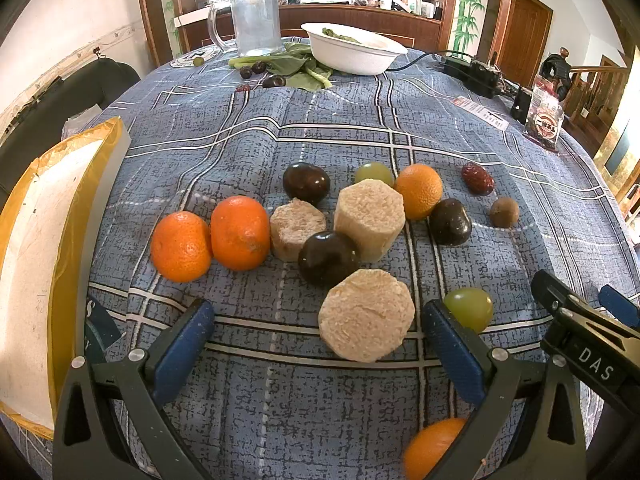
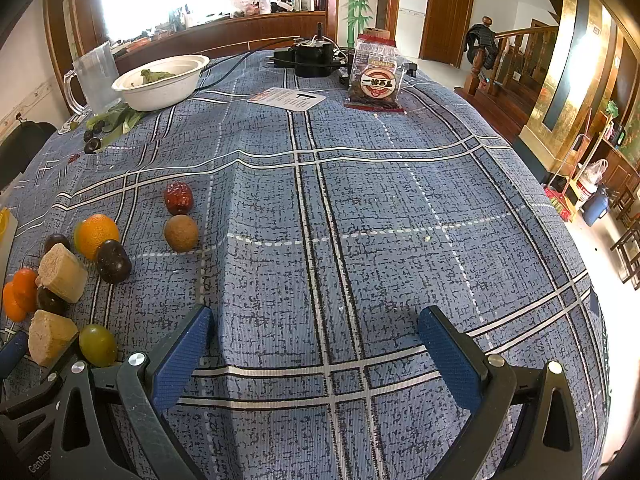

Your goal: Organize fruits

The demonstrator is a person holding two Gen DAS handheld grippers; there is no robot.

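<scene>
Fruit lies loose on the blue checked tablecloth (image 1: 280,148): two oranges (image 1: 240,232) at left, a third (image 1: 419,190) farther back, dark plums (image 1: 328,258), three beige sugarcane chunks (image 1: 366,318), green grapes (image 1: 469,307), a red date (image 1: 477,178) and a brown longan (image 1: 504,211). My left gripper (image 1: 316,344) is open, with the nearest chunk just ahead between its fingers. Another orange (image 1: 434,448) sits under its right finger. My right gripper (image 2: 314,354) is open over bare cloth, with the date (image 2: 178,198) and longan (image 2: 181,233) to its front left.
A yellow-edged white tray (image 1: 36,264) stands at the left. Farther back are a white bowl (image 1: 352,50), a clear mug (image 1: 256,18), leafy greens (image 1: 296,66) with small dark fruit, black devices with cables (image 2: 306,58), a snack packet (image 2: 376,76) and a card (image 2: 286,98).
</scene>
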